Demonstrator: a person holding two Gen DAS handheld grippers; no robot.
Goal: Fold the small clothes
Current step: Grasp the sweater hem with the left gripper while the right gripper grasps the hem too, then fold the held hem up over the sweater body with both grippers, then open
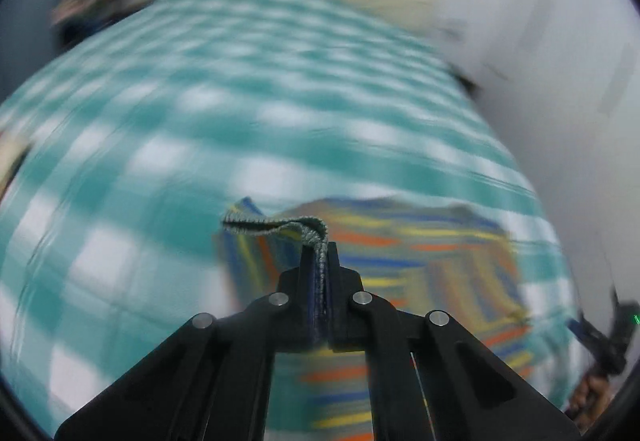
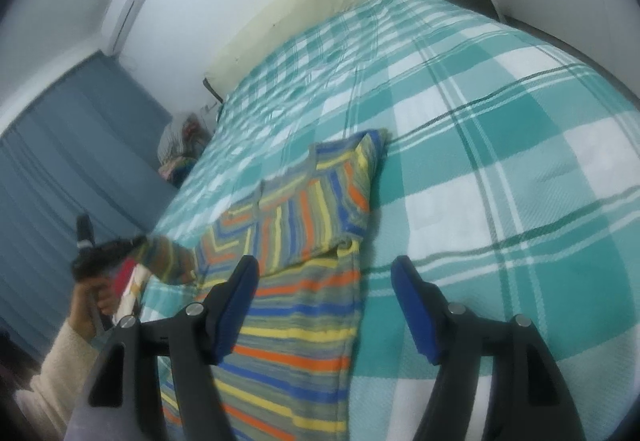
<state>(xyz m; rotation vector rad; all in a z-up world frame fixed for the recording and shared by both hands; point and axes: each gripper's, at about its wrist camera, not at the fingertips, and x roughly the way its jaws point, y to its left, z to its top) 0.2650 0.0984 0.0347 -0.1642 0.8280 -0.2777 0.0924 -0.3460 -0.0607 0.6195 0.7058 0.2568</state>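
A small striped sweater [image 2: 296,281] in blue, orange, yellow and grey lies on the teal checked bedspread [image 2: 500,161]. Its right sleeve is folded over the body. My left gripper [image 1: 320,253] is shut on the cuff of the left sleeve [image 1: 280,225] and holds it lifted off the bed; it also shows in the right wrist view [image 2: 132,245] with the sleeve [image 2: 168,257] stretched out to the left. My right gripper [image 2: 324,281] is open and empty, hovering over the sweater's right edge. The left wrist view is blurred by motion.
A cream headboard cushion [image 2: 304,1] runs along the far end of the bed. Grey-blue curtains [image 2: 60,169] hang on the left. A heap of coloured things [image 2: 184,145] sits beside the bed. White walls surround it.
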